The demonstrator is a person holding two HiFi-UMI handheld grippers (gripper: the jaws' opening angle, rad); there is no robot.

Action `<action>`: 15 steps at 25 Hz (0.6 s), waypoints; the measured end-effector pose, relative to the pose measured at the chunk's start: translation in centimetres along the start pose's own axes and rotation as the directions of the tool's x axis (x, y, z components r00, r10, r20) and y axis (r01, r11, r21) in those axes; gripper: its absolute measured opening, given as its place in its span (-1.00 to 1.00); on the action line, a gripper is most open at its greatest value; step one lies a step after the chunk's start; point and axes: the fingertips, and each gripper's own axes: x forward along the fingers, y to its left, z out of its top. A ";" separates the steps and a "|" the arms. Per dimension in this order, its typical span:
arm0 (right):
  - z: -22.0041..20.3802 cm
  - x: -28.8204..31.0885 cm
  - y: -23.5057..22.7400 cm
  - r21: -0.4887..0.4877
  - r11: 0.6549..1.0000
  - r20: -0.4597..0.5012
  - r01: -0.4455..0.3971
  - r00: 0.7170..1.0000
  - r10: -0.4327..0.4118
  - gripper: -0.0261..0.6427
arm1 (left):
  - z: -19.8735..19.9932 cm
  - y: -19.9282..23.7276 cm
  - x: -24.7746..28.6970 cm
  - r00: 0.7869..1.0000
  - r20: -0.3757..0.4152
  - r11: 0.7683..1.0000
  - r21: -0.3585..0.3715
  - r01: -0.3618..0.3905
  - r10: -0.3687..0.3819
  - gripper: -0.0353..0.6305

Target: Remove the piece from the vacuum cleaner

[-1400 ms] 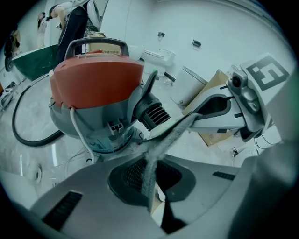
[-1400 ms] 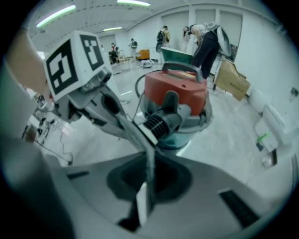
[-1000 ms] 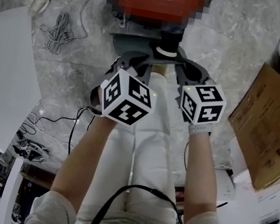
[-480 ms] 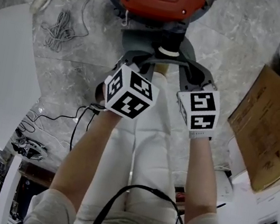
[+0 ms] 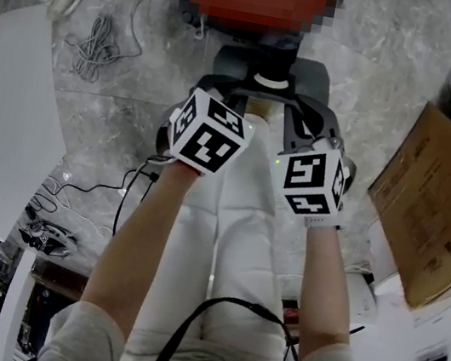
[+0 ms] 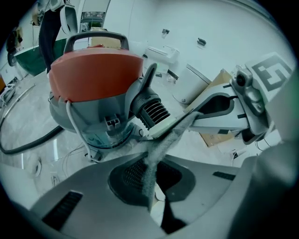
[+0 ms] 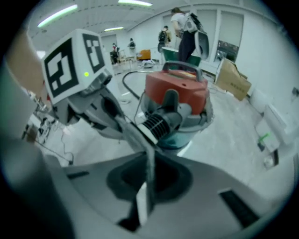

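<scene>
A grey marble floor fills most of the head view. On it stands the vacuum cleaner, a round grey drum with an orange-red top and a carrying handle. A black hose curves away across the floor beside it. A sheet of brown cardboard lies at the right of the head view, well apart from the drum.

Both grippers point steeply down at the vacuum's front. The left gripper has its jaws pressed together on one end of the piece, a thin, fuzzy grey sheet seen edge-on. The right gripper pinches the other end the same way.

The piece spans between them, just in front of the ribbed black connector on the drum. Whether it touches the connector I cannot tell.
</scene>
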 end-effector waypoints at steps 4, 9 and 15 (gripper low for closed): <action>-0.2 1.2 -0.1 0.173 0.983 0.041 -0.063 0.998 0.057 -0.85 | 0.0 -0.3 -1.6 0.999 0.006 0.999 0.025 -0.035 0.035 -0.79; -1.3 2.4 -0.4 0.326 0.940 0.074 -0.100 0.994 0.081 -0.85 | 1.0 -1.4 -3.4 0.998 0.014 0.994 0.085 -0.070 0.069 -0.79; -1.4 3.3 -0.3 0.504 0.843 0.139 -0.190 0.981 0.138 -0.85 | 0.7 -1.3 -2.7 0.997 0.014 0.994 0.088 -0.071 0.070 -0.79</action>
